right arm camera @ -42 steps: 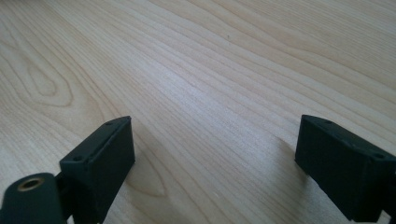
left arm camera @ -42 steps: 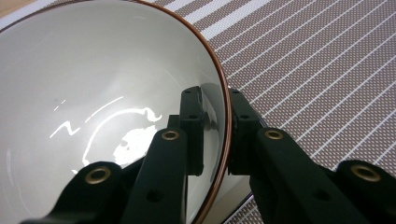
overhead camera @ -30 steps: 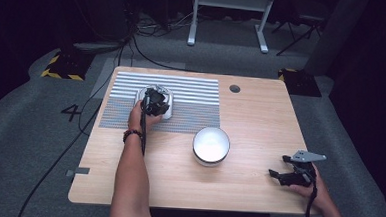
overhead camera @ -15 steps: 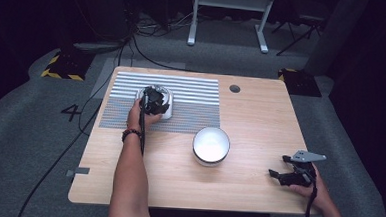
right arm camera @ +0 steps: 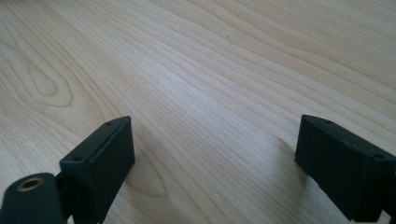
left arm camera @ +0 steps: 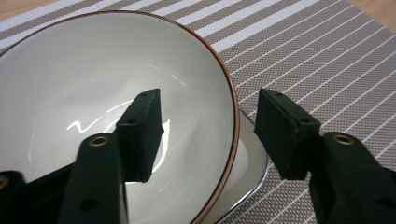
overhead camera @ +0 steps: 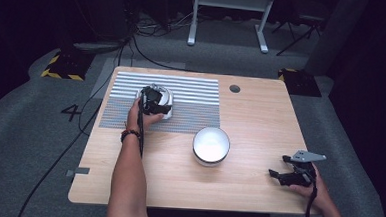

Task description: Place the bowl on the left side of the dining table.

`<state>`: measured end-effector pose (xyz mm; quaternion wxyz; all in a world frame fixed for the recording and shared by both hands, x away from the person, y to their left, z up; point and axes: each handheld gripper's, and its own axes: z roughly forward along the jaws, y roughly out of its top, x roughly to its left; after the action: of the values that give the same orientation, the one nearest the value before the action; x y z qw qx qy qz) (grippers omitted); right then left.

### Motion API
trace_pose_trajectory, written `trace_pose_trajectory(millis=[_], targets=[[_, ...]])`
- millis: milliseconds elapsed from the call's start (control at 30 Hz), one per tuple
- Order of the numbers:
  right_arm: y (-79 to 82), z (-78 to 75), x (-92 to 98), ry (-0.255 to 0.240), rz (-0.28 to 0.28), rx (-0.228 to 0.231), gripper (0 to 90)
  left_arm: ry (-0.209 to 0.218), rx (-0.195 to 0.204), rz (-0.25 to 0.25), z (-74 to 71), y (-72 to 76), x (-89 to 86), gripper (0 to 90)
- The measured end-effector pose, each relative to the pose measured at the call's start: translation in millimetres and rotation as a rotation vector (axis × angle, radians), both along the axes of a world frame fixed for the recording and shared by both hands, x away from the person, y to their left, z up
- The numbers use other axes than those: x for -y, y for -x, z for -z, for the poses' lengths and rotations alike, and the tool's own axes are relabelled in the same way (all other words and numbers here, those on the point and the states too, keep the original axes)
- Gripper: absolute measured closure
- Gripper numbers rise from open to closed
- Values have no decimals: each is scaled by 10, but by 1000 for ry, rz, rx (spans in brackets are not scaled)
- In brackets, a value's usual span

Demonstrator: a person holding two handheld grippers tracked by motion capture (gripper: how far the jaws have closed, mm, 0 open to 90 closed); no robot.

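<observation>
So my left gripper [left arm camera: 208, 123] sits over the white bowl [left arm camera: 93, 93] on the striped placemat [overhead camera: 191, 101], at about 10 o'clock on the table [overhead camera: 260, 117]. Its jaws have just been opening and now straddle the bowl's brown rim, one inside, one outside, neither pressing on it. The bowl stands upright, mouth up; it's round, so no real long axis. A second bowl [overhead camera: 211, 144] sits near centre. My right gripper [overhead camera: 277, 175] rests at 4 o'clock, jaws wide with nothing between them.
</observation>
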<state>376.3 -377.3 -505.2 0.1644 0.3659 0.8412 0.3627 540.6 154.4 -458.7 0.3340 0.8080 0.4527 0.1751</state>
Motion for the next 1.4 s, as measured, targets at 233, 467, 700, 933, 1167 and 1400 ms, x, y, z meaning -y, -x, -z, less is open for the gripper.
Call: trace_pose_trajectory(millis=[233, 467, 700, 933, 1167, 1400], targets=[[0, 0, 0, 0, 0, 0, 120, 6, -23, -37, 4, 0, 0, 203], [0, 0, 0, 0, 0, 0, 120, 9, -25, -67, 0, 3, 1, 166], [0, 0, -1, -1, 0, 0, 119, -2, -22, -60, -23, 11, 24, 164], [0, 0, 0, 0, 0, 0, 119, -28, -17, -61, -41, 24, 46, 166], [0, 0, 0, 0, 0, 0, 119, -39, -8, -42, -113, 76, 68, 166], [0, 0, 0, 0, 0, 0, 119, -64, -2, -7, -213, 159, 130, 165]])
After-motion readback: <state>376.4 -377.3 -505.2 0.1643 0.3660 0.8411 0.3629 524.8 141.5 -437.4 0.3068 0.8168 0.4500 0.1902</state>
